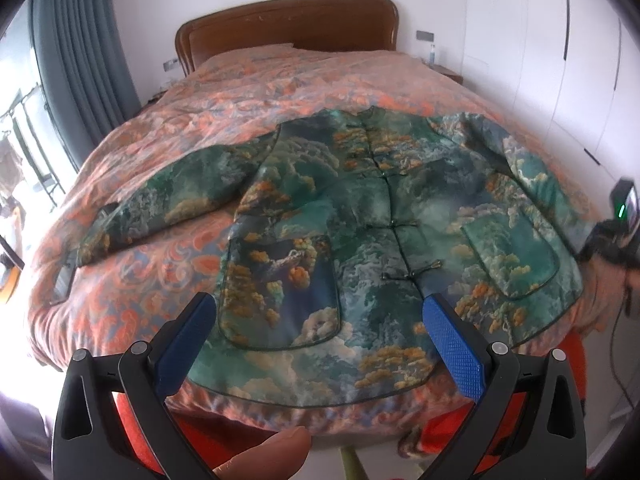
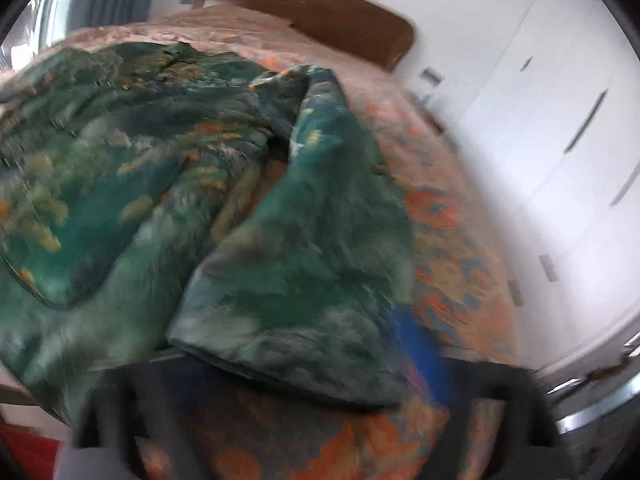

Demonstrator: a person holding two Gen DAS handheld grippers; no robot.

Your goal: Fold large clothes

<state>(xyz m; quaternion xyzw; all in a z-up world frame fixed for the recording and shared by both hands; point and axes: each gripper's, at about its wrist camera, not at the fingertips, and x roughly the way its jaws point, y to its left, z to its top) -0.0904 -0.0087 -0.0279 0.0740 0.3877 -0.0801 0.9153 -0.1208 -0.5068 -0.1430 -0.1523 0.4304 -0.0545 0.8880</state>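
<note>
**Jacket flat on bed, sleeve fold starting**

Bed (image 1: 120,288): quilted, soft. Jacket (image 1: 360,216) lies spread face-up near its foot edge. Its right sleeve (image 2: 304,248) lies bunched in front of my right claw (image 2: 304,376); view blurred, I read that claw as closed, grip unconfirmed. Left claw (image 1: 320,320) hangs open above the hem. Risk: slick fabric slipping out, dragging the jacket askew.
</note>
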